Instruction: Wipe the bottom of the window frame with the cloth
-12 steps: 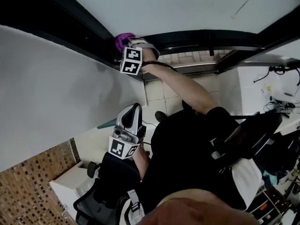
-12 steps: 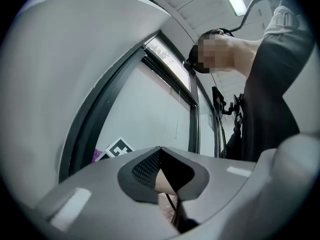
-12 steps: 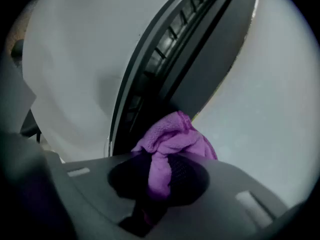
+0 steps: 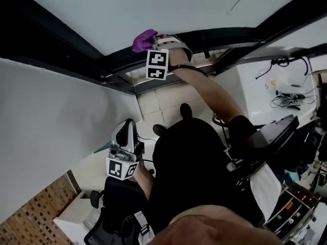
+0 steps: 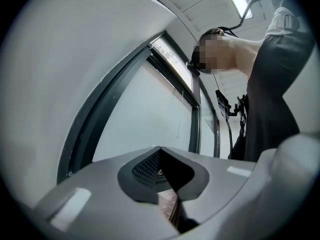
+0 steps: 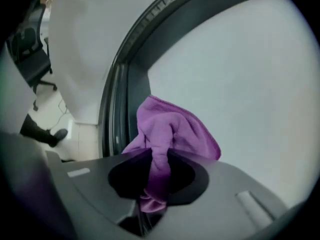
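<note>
A purple cloth (image 4: 143, 40) is bunched against the dark bottom bar of the window frame (image 4: 225, 36), just under the pale glass. My right gripper (image 4: 154, 39) is shut on it, arm stretched out to the frame. In the right gripper view the cloth (image 6: 172, 129) stands up out of the right gripper (image 6: 154, 181) beside the frame's dark rails (image 6: 120, 104). My left gripper (image 4: 127, 124) hangs low near the person's body, away from the window. In its own view the left gripper (image 5: 162, 176) is shut with nothing in it.
A broad white wall surface (image 4: 46, 121) fills the left side. Below lie a tiled floor (image 4: 163, 101), a black office chair (image 4: 115, 203) and a brown mosaic patch (image 4: 30, 223). A white counter with cables (image 4: 286, 93) stands at the right.
The right gripper has slid the cloth to the right along the frame, away from the corner by the white wall. The left gripper sits slightly lower and further left.
</note>
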Demonstrator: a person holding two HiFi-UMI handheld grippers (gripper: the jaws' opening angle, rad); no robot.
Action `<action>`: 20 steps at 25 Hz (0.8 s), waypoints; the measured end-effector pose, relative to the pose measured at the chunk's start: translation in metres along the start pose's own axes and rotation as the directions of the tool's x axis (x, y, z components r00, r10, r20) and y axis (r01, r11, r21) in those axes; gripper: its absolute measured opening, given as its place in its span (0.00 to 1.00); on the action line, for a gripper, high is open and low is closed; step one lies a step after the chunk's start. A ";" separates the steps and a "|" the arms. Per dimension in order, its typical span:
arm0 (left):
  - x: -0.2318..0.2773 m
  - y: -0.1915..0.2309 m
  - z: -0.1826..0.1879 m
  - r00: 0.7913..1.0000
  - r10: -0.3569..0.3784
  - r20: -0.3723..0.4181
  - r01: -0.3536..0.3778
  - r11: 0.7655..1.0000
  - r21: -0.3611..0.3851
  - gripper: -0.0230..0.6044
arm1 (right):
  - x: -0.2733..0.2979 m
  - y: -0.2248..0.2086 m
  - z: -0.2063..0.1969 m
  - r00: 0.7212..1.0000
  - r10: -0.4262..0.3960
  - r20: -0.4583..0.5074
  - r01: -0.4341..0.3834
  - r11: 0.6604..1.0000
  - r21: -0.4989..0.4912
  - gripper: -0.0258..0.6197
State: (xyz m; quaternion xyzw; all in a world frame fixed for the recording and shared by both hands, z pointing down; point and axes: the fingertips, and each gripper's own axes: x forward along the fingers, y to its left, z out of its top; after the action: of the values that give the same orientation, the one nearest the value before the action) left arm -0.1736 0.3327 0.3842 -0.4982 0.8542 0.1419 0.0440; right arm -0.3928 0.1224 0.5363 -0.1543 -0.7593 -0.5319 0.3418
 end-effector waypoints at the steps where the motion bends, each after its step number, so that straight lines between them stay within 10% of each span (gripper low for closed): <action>1: 0.004 -0.001 -0.002 1.000 -0.013 -0.001 0.013 1.000 -0.005 0.04 | -0.002 -0.006 -0.033 0.996 -0.020 -0.083 0.016 0.999 -0.043 0.14; 8: 0.033 -0.030 -0.006 0.993 -0.119 0.007 0.119 0.993 -0.006 0.04 | -0.029 -0.014 -0.125 0.959 -0.017 -0.285 -0.022 0.991 -0.134 0.14; 11: 0.020 -0.013 0.002 0.995 -0.096 0.021 0.096 0.995 -0.001 0.04 | -0.052 -0.017 -0.039 1.000 0.021 -0.022 -0.020 0.999 0.030 0.14; 14: -0.002 -0.001 0.014 0.999 -0.038 0.034 0.038 0.999 -0.001 0.04 | -0.052 -0.008 0.109 0.932 0.090 0.351 -0.154 0.975 0.159 0.14; 17: -0.016 -0.004 0.024 0.999 -0.005 0.040 0.005 1.000 0.018 0.04 | -0.006 0.014 0.191 0.918 0.140 0.372 -0.193 0.975 0.107 0.14; 20: -0.013 -0.013 0.021 0.999 -0.013 0.038 0.012 1.000 0.022 0.04 | 0.003 0.023 0.170 0.940 0.107 0.324 -0.122 0.992 0.028 0.14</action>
State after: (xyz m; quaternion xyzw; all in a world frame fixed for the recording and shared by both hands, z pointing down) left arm -0.1578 0.3436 0.3642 -0.5003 0.8516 0.1417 0.0669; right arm -0.4415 0.2863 0.5202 -0.2748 -0.8071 -0.4604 0.2471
